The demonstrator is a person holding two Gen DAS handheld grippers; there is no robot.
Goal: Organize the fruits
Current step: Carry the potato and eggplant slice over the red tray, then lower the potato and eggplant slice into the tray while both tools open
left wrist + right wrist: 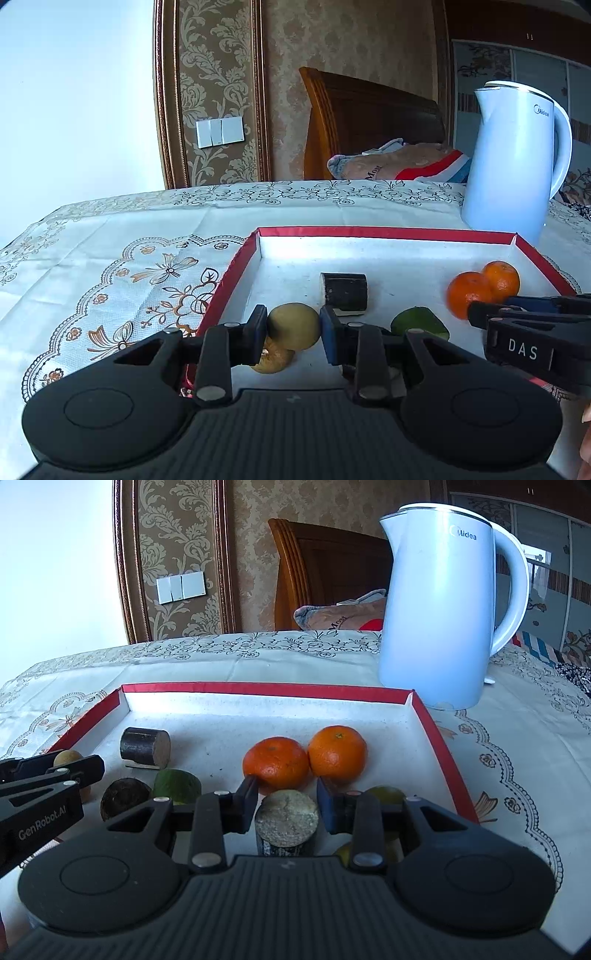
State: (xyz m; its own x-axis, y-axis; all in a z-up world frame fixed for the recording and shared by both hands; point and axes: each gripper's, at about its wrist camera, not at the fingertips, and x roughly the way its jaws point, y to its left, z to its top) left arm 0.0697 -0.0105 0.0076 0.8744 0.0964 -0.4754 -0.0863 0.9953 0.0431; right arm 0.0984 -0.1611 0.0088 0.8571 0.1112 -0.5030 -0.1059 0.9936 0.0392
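The left gripper [293,326] is clamped on a yellow-green fruit [294,325] at the near left of the red-rimmed tray [266,688], a brownish fruit [275,357] just under it. The right gripper [286,805] is closed on a cut-ended dark stub [286,821] near the tray's front — pads against its sides. Past it, mid-tray, two oranges [275,762] sit touching. A green fruit [177,784] lies left of them, a dark cylinder [145,747] further back. Beyond the tray's far right corner stands a white kettle [443,605].
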